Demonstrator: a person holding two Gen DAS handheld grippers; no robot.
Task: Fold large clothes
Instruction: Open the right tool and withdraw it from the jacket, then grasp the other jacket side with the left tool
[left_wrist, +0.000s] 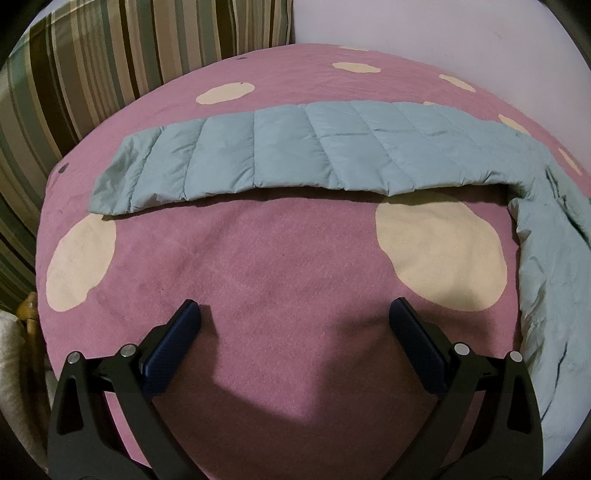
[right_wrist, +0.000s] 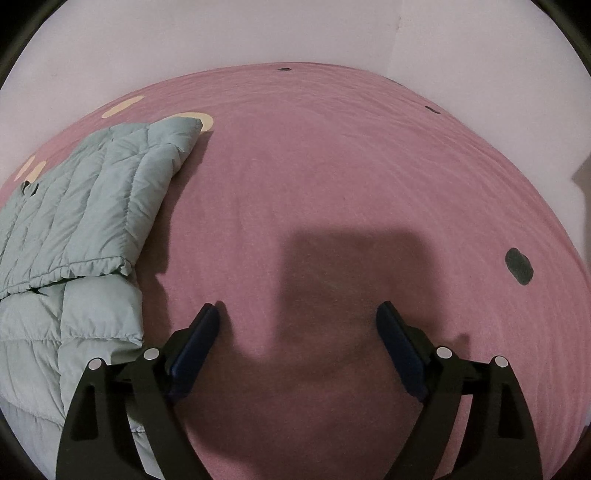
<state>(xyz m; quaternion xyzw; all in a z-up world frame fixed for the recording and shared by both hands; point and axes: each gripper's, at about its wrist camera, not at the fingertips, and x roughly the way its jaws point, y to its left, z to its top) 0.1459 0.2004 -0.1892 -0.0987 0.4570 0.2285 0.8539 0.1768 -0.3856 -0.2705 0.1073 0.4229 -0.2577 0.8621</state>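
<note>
A pale teal quilted puffer jacket (left_wrist: 295, 147) lies on the pink bed cover. In the left wrist view one long padded sleeve stretches across the bed, and the body runs down the right edge. My left gripper (left_wrist: 295, 306) hovers open over bare cover in front of that sleeve, with nothing between its fingers. In the right wrist view the jacket (right_wrist: 85, 214) sits at the left, a folded layer on top of the body. My right gripper (right_wrist: 297, 308) is open over bare cover, just right of the jacket, holding nothing.
The pink bed cover (left_wrist: 280, 258) has large cream spots (left_wrist: 439, 254) and a few small dark spots (right_wrist: 519, 266). A striped cushion (left_wrist: 110, 55) leans at the back left. Pale walls (right_wrist: 258, 33) border the far side of the bed.
</note>
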